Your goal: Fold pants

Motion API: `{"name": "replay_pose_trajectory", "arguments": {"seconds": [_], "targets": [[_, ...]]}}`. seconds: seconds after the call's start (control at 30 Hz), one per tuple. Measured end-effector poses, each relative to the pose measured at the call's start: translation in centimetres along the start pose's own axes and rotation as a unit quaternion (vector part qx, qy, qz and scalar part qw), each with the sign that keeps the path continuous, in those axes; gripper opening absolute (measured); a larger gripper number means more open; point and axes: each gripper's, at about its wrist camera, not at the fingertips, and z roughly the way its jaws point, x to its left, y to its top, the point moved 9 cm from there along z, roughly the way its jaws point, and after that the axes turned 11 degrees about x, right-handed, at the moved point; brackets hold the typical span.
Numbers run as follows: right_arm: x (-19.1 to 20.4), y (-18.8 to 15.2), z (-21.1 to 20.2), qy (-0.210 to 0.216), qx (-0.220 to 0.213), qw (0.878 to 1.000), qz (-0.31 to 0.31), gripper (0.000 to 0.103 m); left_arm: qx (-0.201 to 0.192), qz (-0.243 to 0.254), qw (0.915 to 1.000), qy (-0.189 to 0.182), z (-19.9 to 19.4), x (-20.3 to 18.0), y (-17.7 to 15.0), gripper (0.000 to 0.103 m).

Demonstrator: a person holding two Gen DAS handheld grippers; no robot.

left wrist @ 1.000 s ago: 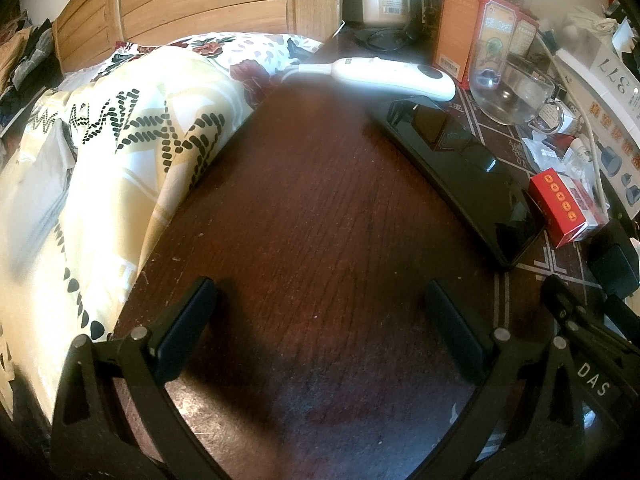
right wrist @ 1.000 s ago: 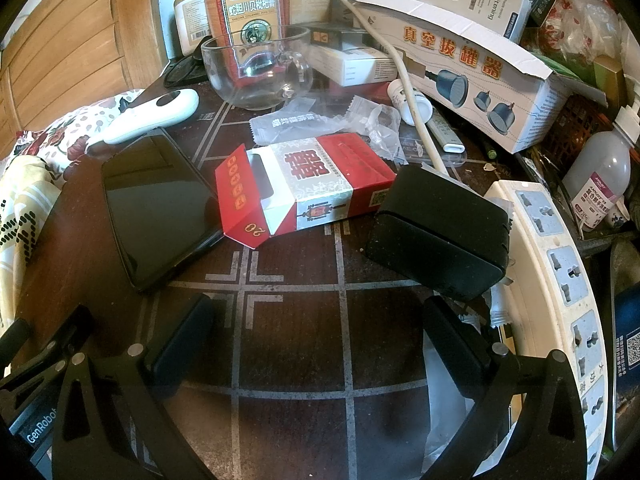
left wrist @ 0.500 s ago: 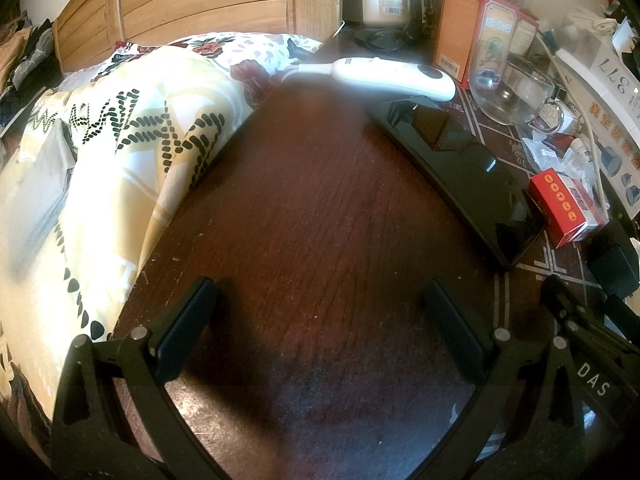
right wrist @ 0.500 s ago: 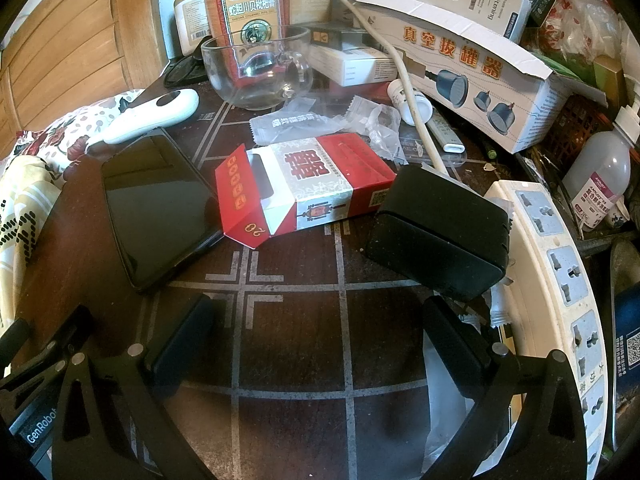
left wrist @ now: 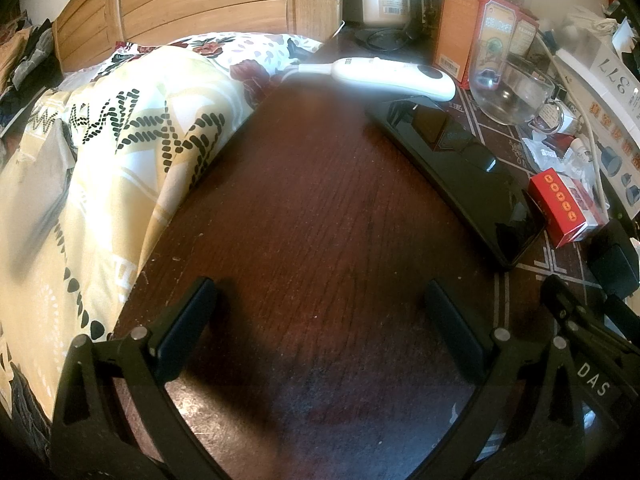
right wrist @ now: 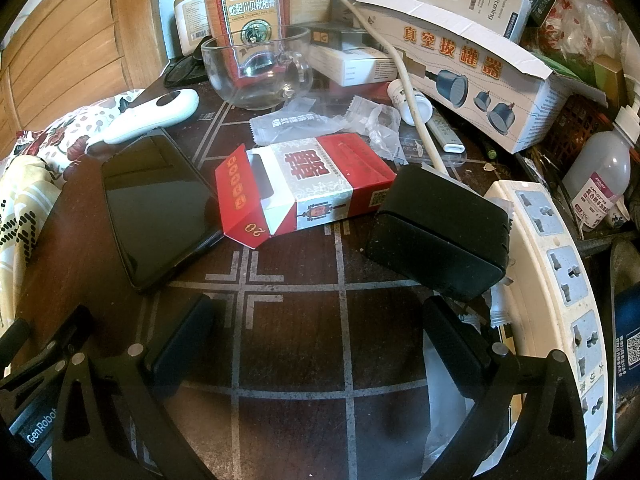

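No pants show in either view. My left gripper [left wrist: 320, 304] is open and empty, resting low over the dark wooden bedside table [left wrist: 320, 200]. My right gripper [right wrist: 316, 320] is open and empty over the same table's patterned part [right wrist: 288, 280], just right of the left gripper, whose frame shows at the lower left edge [right wrist: 36, 360]. A bed with a cream and black patterned quilt [left wrist: 100, 168] lies left of the table.
On the table lie a black phone [right wrist: 156, 208], a white handheld device [left wrist: 384, 76], a red cigarette box [right wrist: 304, 188], a black adapter [right wrist: 440, 232], a glass cup [right wrist: 256, 68], a white power strip [right wrist: 560, 272] and several boxes [right wrist: 472, 56]. A wooden headboard [left wrist: 200, 4] stands behind.
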Motion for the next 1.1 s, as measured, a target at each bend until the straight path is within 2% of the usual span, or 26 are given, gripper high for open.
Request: {"name": "replay_pose_trajectory", "arguments": {"seconds": [0.7,0.8,0.83,0.9,0.97,1.03,1.1], "targets": [[0.0,0.0,0.0,0.0,0.0,1.0,0.0,0.103,0.0,0.0,1.0,-0.001,0.0,0.0,0.0,0.103],[0.2,0.0,0.0,0.002,-0.001,1.0,-0.008,0.103,0.012,0.009,0.9999,-0.004,0.1,0.0,-0.2,0.103],[0.4,0.0,-0.1,0.007,-0.002,1.0,-0.019,0.103,0.006,0.01,0.9999,0.0,-0.6,0.3,-0.6,0.103],[1.1,-0.3,-0.6,0.015,-0.009,0.999,-0.03,0.103,-0.039,0.01,0.9989,0.025,-4.0,1.8,-1.5,0.103],[2.1,-0.6,-2.6,0.012,-0.039,0.998,-0.051,0.103,-0.081,0.001,0.9959,0.04,-8.2,4.1,-3.1,0.103],[3.6,-1.2,-5.7,0.034,-0.069,0.995,-0.069,0.103,-0.119,-0.024,0.9901,0.071,-12.7,7.9,-5.7,0.103],[5.6,-2.3,-9.4,0.064,-0.098,0.989,-0.094,0.103,-0.152,-0.071,0.9786,0.119,-17.4,13.5,-9.8,0.103]]}}
